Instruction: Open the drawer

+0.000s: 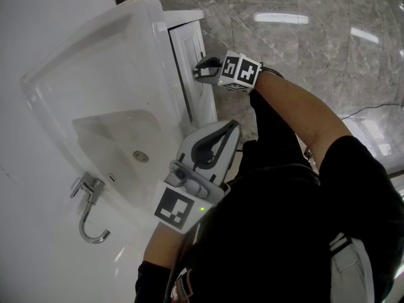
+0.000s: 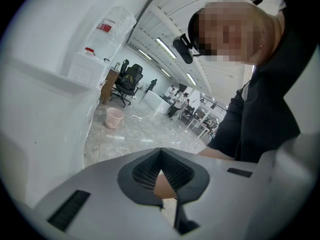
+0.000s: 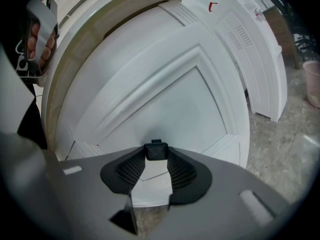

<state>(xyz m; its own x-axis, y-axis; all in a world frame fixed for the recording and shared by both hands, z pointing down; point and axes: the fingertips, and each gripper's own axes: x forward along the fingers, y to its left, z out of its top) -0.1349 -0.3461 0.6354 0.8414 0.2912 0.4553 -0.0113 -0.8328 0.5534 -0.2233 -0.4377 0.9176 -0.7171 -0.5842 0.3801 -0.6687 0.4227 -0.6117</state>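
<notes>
The drawer is a white panelled front (image 1: 192, 54) under the washbasin; it fills the right gripper view (image 3: 165, 89). A small dark square knob (image 3: 156, 150) sits on it. My right gripper (image 3: 156, 156) has its two tips closed against the sides of this knob. In the head view the right gripper (image 1: 198, 72) reaches in level against the front, and the knob is hidden behind it. A dark gap runs along the front's edge beside the cabinet. My left gripper (image 1: 234, 125) hangs near the person's body, away from the cabinet. Its tips (image 2: 160, 151) meet with nothing between them.
A white washbasin (image 1: 57, 87) with a chrome tap (image 1: 89, 214) overhangs the cabinet. The floor is grey marble (image 1: 303, 49). A pink bucket (image 2: 114, 117) and an office chair (image 2: 128, 81) stand further off. Another white unit (image 3: 252, 49) stands beside the cabinet.
</notes>
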